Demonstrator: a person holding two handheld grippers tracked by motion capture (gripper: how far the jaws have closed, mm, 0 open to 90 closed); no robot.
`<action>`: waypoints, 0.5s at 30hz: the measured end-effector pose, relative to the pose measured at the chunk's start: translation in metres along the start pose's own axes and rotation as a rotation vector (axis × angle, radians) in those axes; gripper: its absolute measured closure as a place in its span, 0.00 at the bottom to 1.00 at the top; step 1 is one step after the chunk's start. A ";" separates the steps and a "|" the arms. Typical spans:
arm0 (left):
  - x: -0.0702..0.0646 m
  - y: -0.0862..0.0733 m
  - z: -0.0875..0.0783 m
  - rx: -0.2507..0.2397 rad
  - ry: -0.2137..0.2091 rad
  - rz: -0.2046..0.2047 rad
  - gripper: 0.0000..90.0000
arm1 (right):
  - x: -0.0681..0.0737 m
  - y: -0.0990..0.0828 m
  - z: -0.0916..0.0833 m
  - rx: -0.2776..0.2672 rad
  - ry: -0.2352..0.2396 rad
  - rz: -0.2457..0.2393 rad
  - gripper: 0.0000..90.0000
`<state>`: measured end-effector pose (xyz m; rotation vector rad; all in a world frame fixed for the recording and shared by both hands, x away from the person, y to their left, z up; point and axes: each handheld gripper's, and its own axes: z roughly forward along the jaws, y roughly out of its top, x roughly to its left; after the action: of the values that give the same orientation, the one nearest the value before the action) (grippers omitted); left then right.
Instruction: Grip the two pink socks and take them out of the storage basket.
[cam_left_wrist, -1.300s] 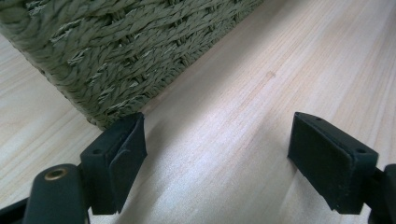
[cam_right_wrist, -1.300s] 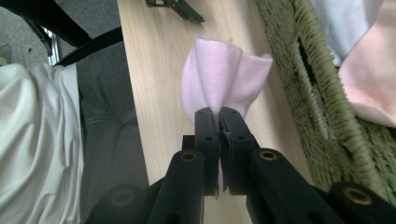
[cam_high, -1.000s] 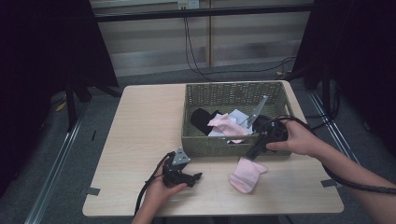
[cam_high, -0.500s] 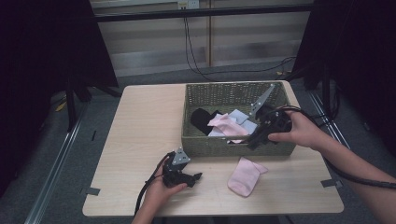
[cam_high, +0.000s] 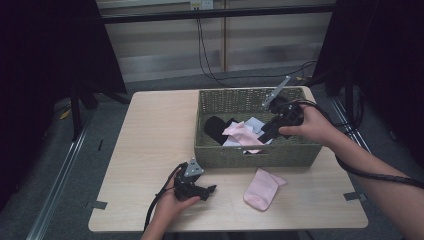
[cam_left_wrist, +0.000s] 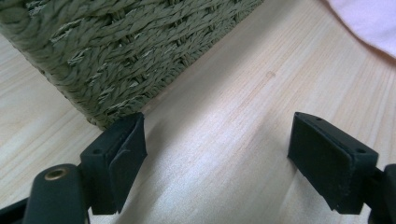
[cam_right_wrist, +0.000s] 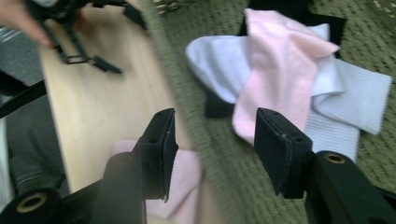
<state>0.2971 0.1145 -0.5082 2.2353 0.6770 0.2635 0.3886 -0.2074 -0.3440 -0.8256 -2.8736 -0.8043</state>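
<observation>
Right gripper (cam_high: 268, 131) moved over basket (cam_high: 215, 150); one pink sock (cam_high: 262, 188) outside.

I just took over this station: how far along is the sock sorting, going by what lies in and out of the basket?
Looks done: one pink sock lies on the table, out of the basket. In hand: nothing gripped; the right gripper hangs open above the basket's pink sock, while the left gripper rests open on the table. Left: that pink sock, the white socks and a black one.
</observation>
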 end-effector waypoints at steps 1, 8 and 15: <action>0.000 0.000 0.000 0.000 0.000 0.000 0.21 | -0.003 0.001 0.002 0.000 -0.005 0.008 0.53; 0.000 0.000 0.000 -0.001 -0.002 0.000 0.21 | -0.025 0.006 0.029 0.029 -0.056 0.056 0.48; 0.000 0.000 0.000 -0.001 -0.002 0.000 0.21 | -0.040 0.010 0.048 0.015 -0.077 0.095 0.49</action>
<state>0.2973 0.1145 -0.5083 2.2338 0.6757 0.2609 0.4328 -0.1954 -0.3881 -1.0041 -2.8764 -0.7569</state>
